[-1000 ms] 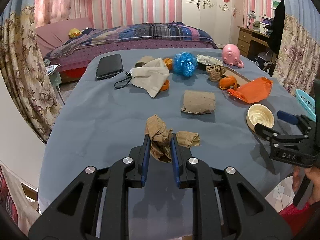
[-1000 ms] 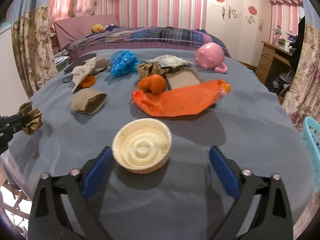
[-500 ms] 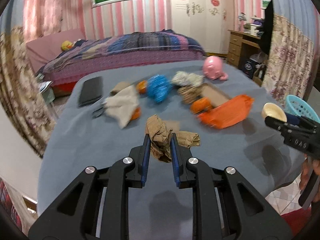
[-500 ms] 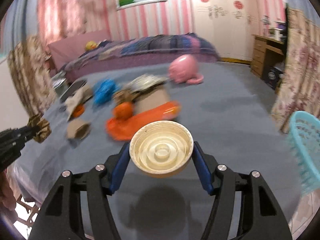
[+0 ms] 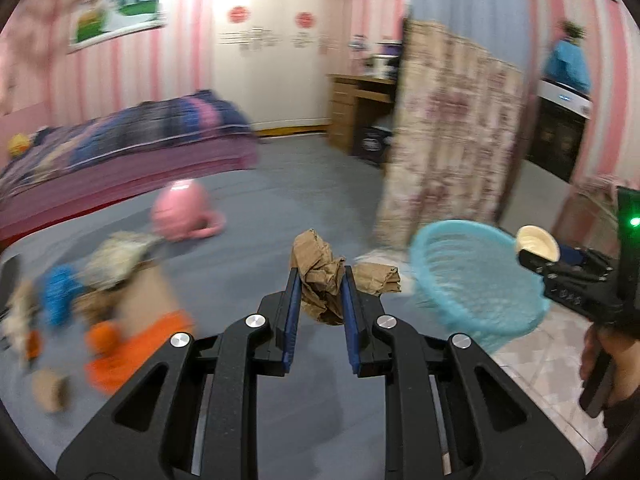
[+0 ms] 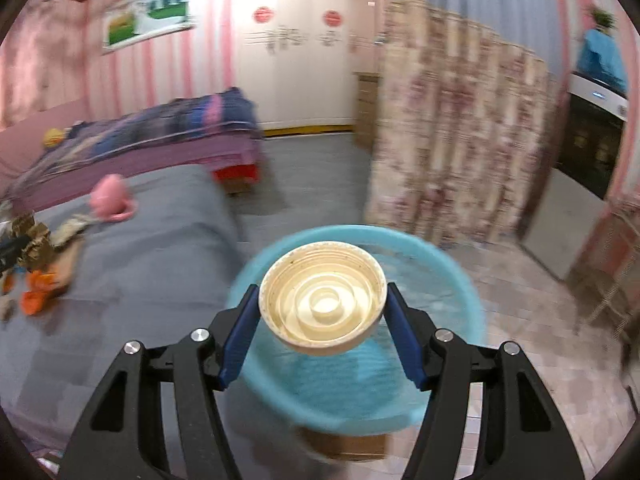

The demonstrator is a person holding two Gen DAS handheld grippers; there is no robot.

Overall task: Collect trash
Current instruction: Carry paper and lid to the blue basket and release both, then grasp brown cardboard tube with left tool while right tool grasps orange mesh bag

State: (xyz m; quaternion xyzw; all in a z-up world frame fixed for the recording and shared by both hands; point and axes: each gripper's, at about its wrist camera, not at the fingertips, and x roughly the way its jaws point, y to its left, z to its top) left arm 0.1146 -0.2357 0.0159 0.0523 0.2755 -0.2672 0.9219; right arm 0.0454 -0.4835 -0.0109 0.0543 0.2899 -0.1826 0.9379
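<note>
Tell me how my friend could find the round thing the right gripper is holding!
Find the big light-blue basket on the floor beside the grey table. Right in front of it, the right gripper squeezes a cream-coloured round lid between its blue pads. It has ring grooves inside like a target, unlike the crumpled brown paper in the left gripper.

I can't read any text here; the markings on the right gripper [image 5: 536, 256] body are too blurred.
</note>
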